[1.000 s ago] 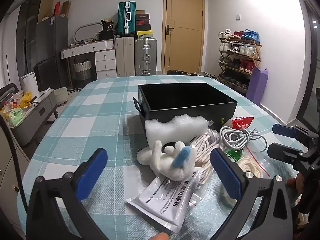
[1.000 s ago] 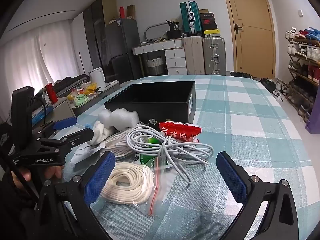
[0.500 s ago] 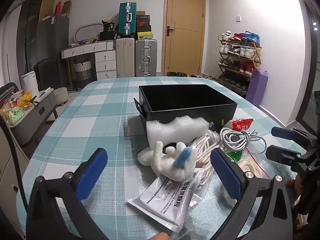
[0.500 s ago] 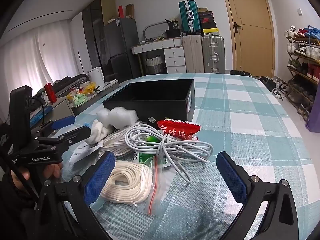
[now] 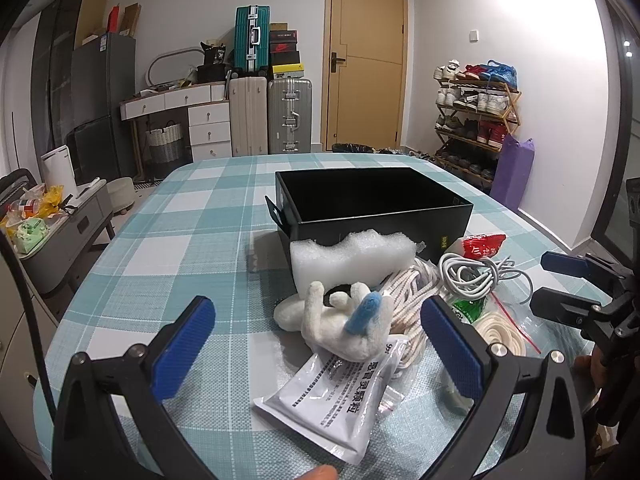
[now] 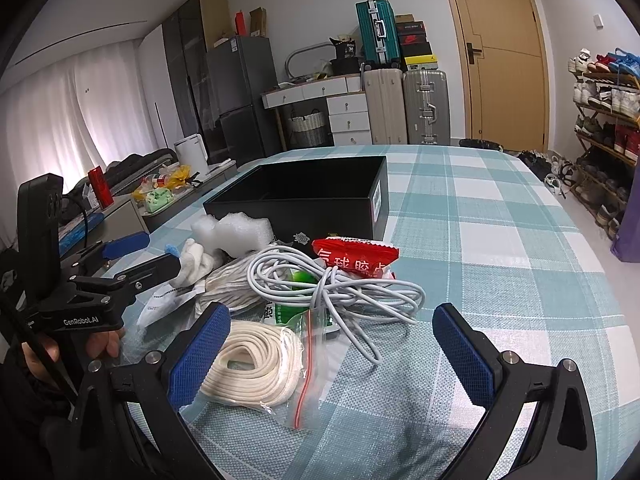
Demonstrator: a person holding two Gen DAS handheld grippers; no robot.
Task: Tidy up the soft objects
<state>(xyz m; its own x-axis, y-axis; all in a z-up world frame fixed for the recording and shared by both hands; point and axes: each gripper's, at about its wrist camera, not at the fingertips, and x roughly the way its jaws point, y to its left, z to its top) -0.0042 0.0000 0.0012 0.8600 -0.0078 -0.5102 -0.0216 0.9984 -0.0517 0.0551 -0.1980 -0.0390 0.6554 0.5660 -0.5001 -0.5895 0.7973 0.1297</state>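
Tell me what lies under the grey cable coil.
Under the grey cable lie a green packet, a red snack packet and part of a zip bag. Whatever else it covers is hidden.

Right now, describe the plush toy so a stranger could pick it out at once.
Find the black box on the checked table. In front of it sits white foam; the plush toy lies just nearer, overlapping a silver sachet. Alone in the pile, it is fuzzy white with a blue tip.
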